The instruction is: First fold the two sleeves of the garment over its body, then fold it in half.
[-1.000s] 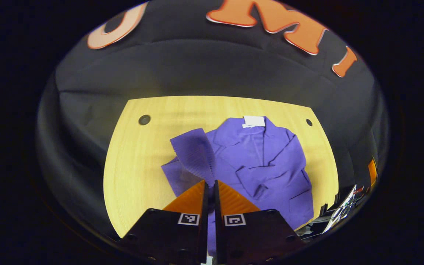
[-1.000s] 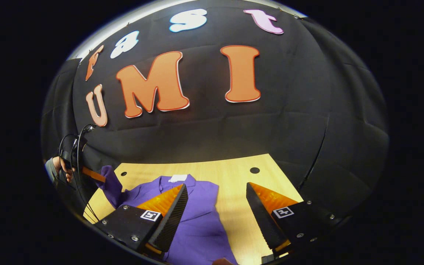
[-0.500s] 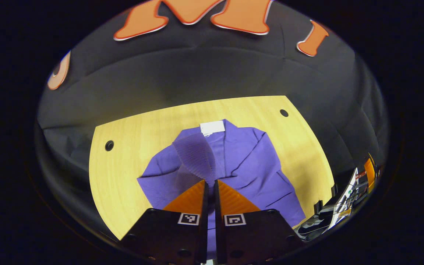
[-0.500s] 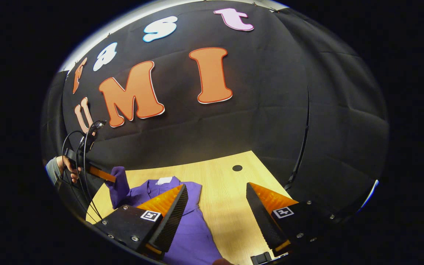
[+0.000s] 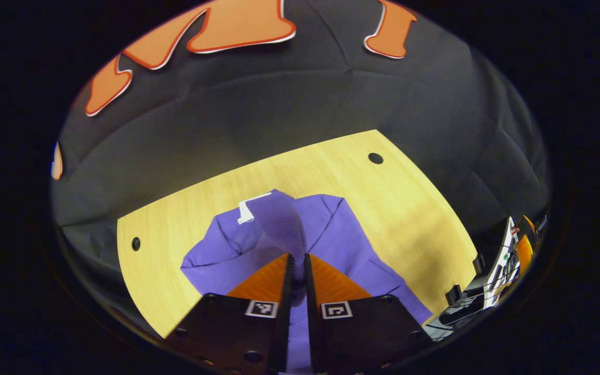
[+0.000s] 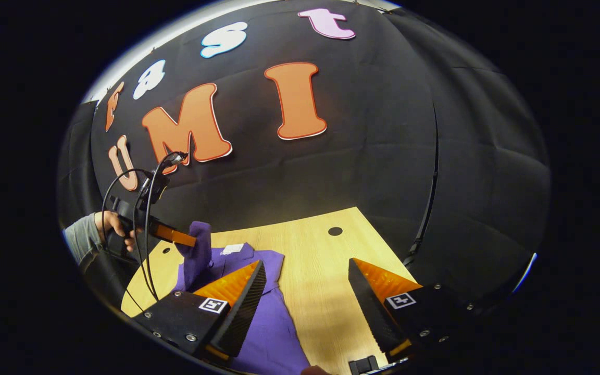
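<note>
wooden table (image 5: 414,208), purple garment (image 5: 347,239)

From my right gripper view, bare table (image 6: 326,291) lies to the right of the purple garment (image 6: 274,323), room to pass. On the left, the lifted sleeve (image 6: 198,252) and the left gripper (image 6: 188,240) block the way.

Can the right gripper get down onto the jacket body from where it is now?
Probably yes. The right gripper is open above the table, with the purple jacket lying just under its left finger and nothing between. The left gripper holds the sleeve up farther off, clear of that path.
</note>
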### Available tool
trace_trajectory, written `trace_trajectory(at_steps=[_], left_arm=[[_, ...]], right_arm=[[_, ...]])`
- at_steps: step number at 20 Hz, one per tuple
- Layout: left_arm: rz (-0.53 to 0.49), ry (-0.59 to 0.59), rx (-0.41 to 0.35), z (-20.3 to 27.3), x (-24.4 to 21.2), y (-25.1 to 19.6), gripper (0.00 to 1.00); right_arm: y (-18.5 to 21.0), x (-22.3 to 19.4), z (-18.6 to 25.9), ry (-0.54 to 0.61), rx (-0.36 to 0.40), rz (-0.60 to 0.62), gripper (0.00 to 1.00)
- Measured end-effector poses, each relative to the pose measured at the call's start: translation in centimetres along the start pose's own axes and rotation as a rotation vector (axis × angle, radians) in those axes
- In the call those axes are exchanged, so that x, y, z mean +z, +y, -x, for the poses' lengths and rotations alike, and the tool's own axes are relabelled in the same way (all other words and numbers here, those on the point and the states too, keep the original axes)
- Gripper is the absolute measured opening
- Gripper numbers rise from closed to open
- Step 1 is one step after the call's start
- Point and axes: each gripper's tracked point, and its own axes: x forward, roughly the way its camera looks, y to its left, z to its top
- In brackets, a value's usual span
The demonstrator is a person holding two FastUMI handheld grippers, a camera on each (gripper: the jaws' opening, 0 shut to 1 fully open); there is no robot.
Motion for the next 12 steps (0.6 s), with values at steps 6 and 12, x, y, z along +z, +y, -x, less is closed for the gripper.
trace_trajectory(at_steps=[6,12], left_arm=[[-0.045,-0.114,-0.003,2.1,0.2,-1.9,0.88],[-0.009,-0.356,0.139,8.3,-0.2,0.9,0.98]], right_arm=[[0.3,-0.1,-0.7,0.014,0.034,0.014,0.95],[2.9,1.0,-1.8,-0.022,0.098,0.059,0.94]])
